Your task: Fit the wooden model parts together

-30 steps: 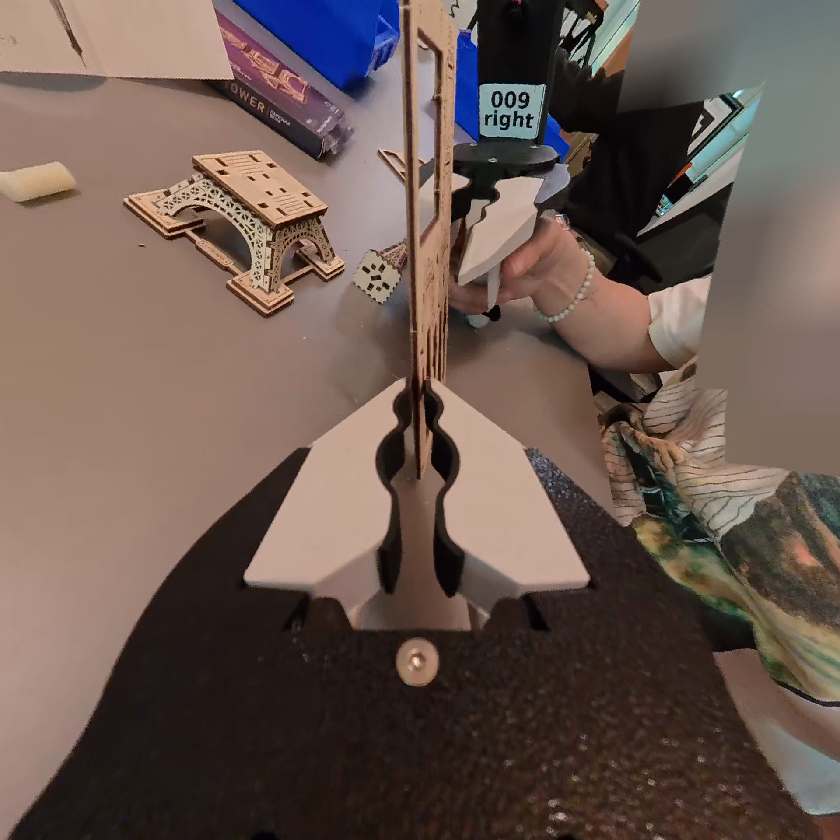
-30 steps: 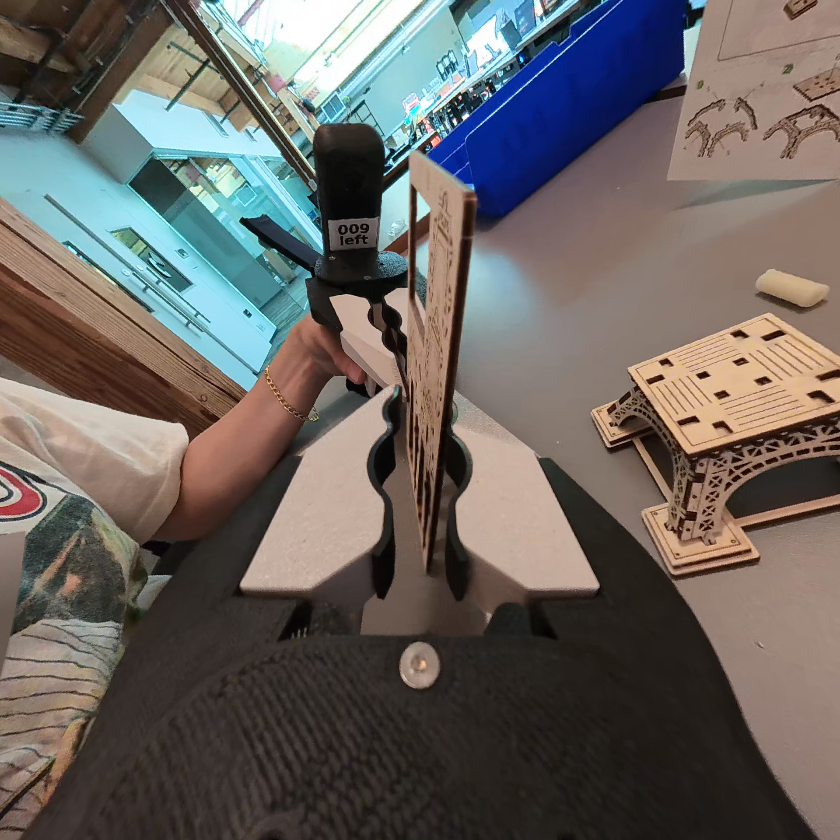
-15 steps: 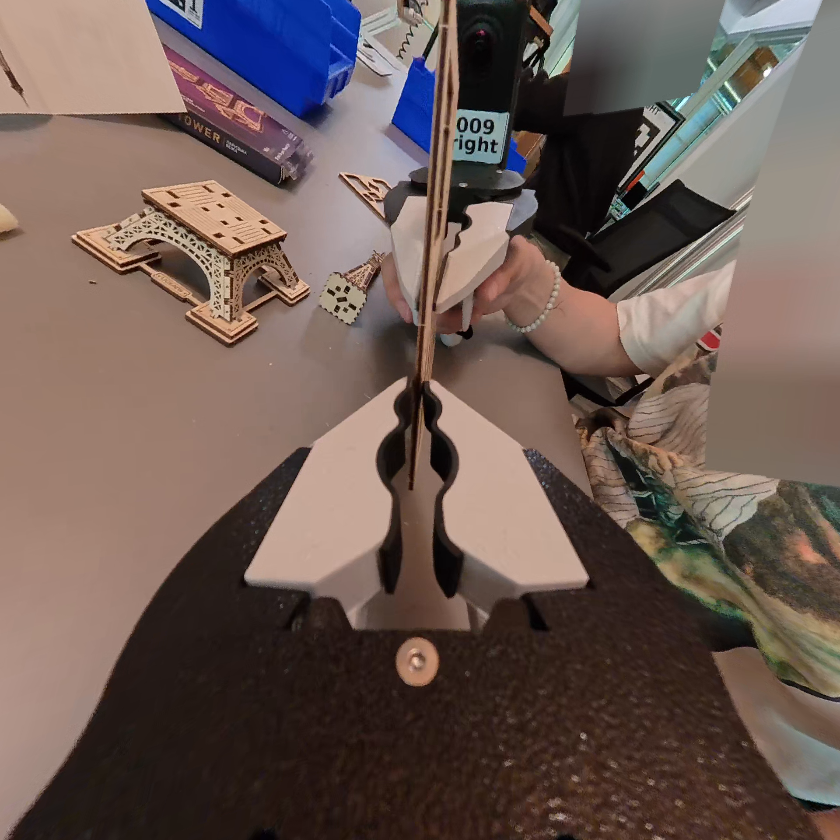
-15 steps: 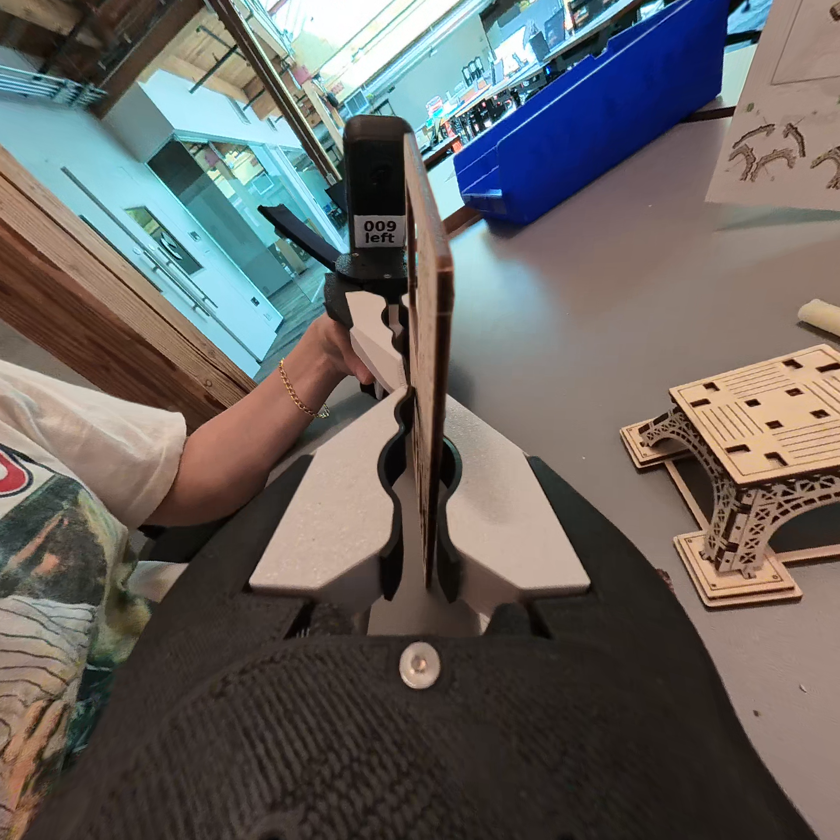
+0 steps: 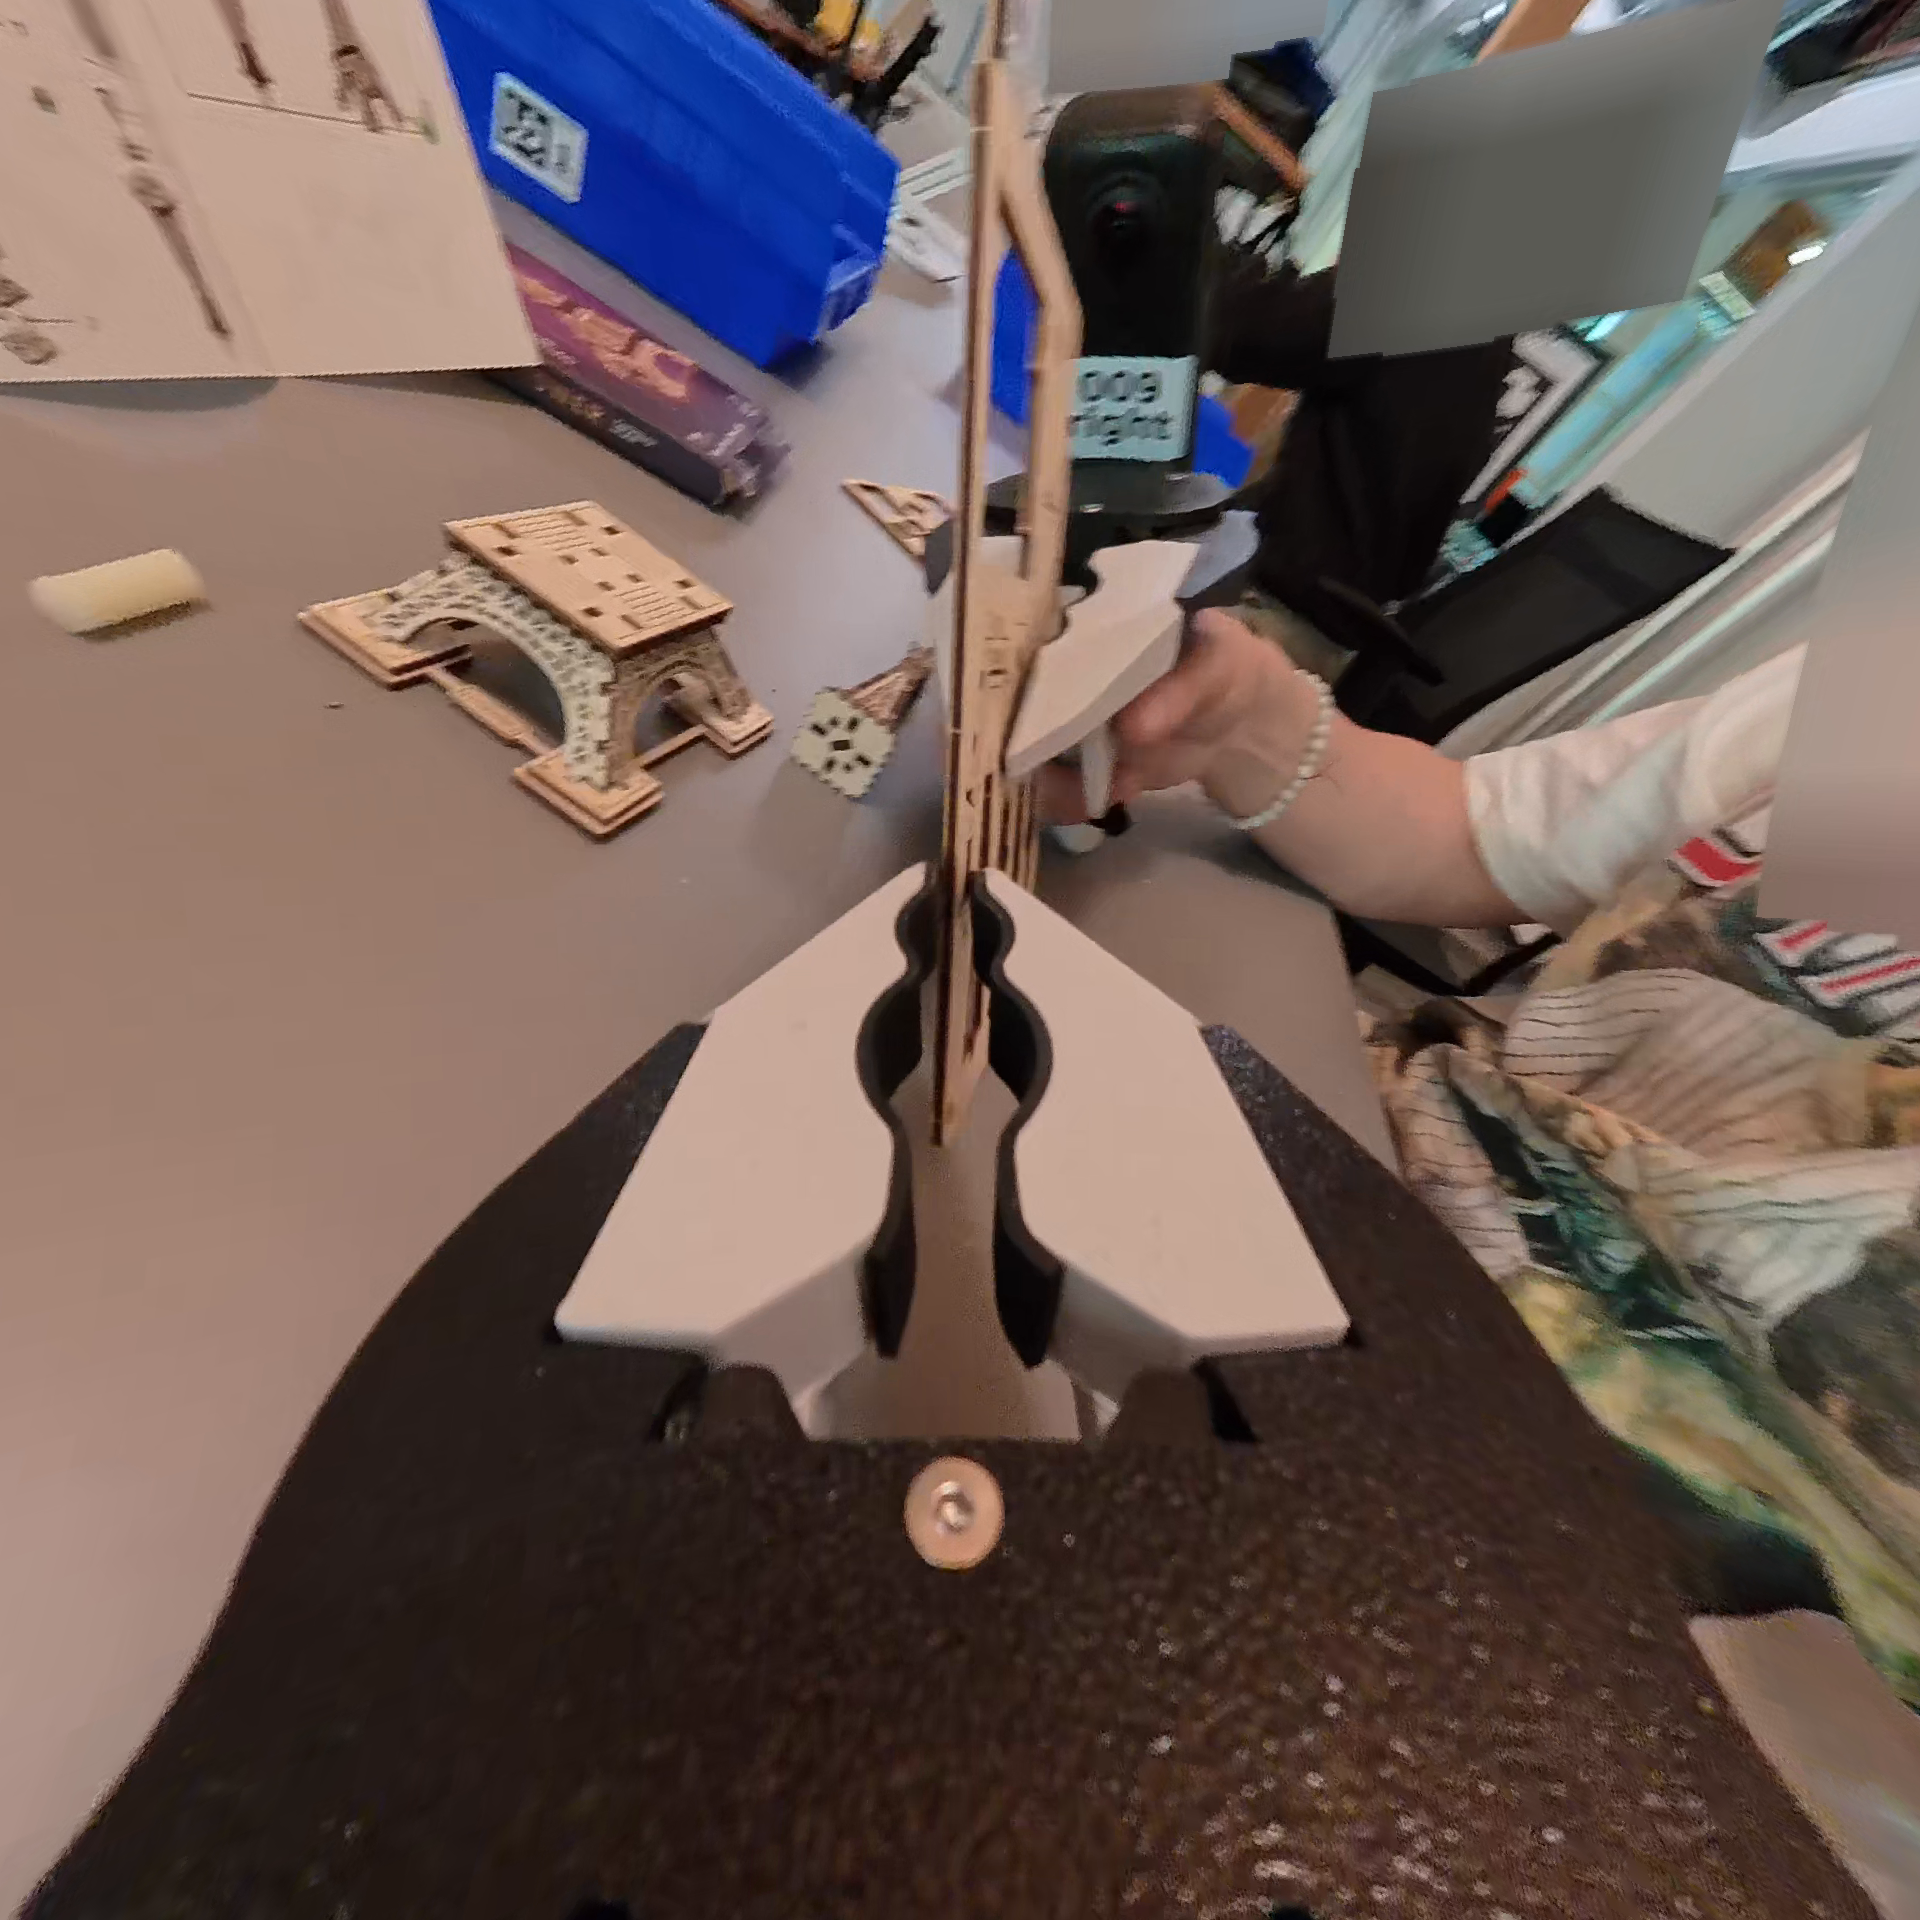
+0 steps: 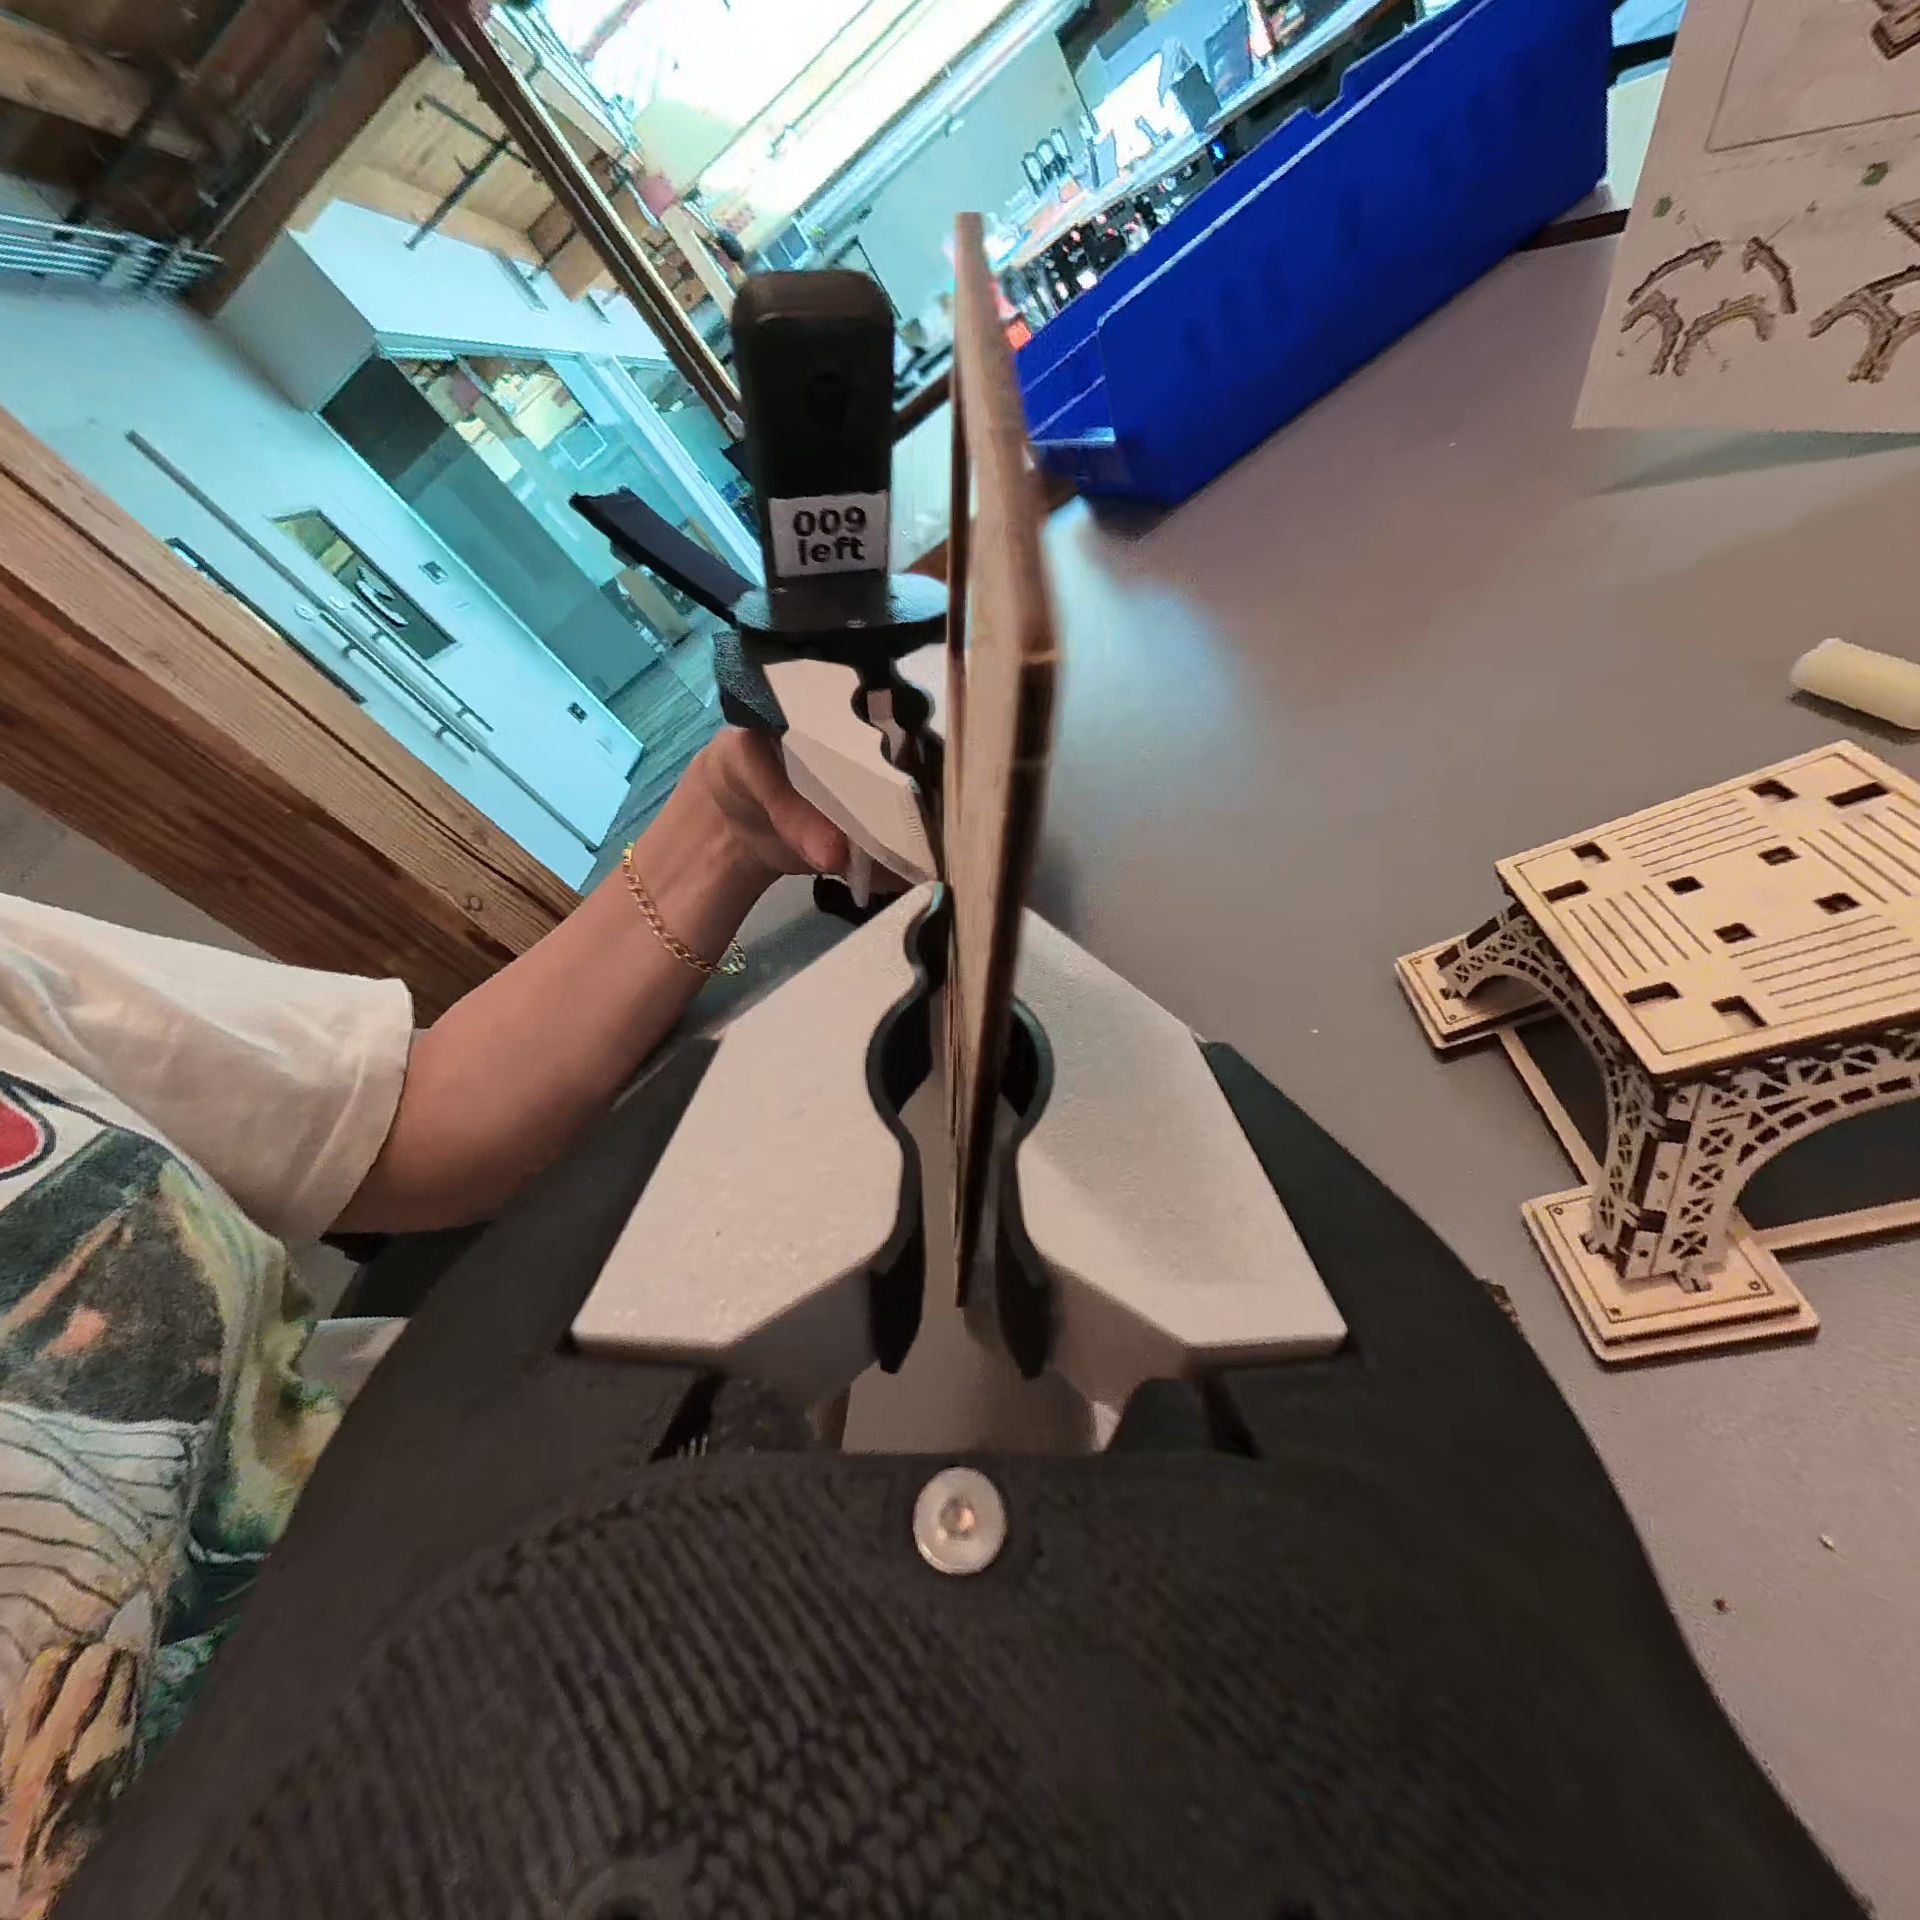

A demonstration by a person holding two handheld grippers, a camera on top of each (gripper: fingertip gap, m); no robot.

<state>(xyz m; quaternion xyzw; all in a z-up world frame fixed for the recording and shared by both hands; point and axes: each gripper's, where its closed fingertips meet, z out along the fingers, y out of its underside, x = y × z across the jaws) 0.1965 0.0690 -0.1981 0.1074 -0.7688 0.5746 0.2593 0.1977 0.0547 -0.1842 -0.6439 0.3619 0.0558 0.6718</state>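
A thin wooden sheet (image 5: pixel 1006 343) with cut-out parts stands upright and nearly edge-on between both grippers. My left gripper (image 5: pixel 956 894) is shut on its lower edge. My right gripper (image 6: pixel 977 925) is shut on the same sheet (image 6: pixel 992 675) from the opposite side. Each gripper shows in the other's view, the right one (image 5: pixel 1081 644) and the left one (image 6: pixel 883 748), each held by a hand. The assembled wooden tower base (image 5: pixel 582 613) stands on the grey table (image 5: pixel 260 935), left of the sheet. It also shows in the right wrist view (image 6: pixel 1714 997).
A small tower-top piece (image 5: pixel 862 727) and a flat triangular piece (image 5: pixel 904 509) lie near the base. A foam block (image 5: pixel 114 587), a purple box (image 5: pixel 644 395), a blue bin (image 5: pixel 675 177) and an instruction sheet (image 5: pixel 208 187) lie farther back. A person sits at the table's edge. My two grippers' fingertips are within a few centimetres of each other. From either gripper's tips it is about 15 cm to the foam block (image 5: pixel 114 587). It is also in sight in the right wrist view (image 6: pixel 1852 671).
Both grippers have swung together with the sheet, which now stands closer to edge-on in the right wrist view. Both holds are unchanged. The tower base has not moved.
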